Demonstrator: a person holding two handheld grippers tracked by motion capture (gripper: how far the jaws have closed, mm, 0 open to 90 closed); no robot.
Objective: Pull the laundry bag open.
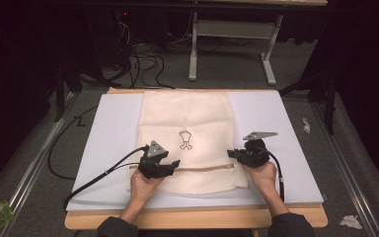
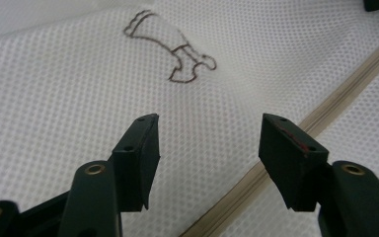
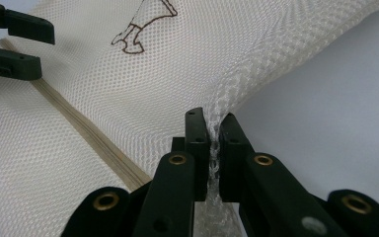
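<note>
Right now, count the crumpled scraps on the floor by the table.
2: one scrap right of the table, level with its far half; another scrap by the near right corner. More may hide in the dark.

The high view is dim toward its edges: the upper left and right corners sink into near black, while light from above falls on the pale pad (image 1: 276, 118) at centre, which shows no glare. Detail there is soft and grainy. In the left gripper view the mesh (image 2: 79, 98) is evenly lit; the tongs at the bottom are slightly blurred. The right gripper view is sharper, the mesh weave crisp mid-frame, softening at the upper left.
</note>
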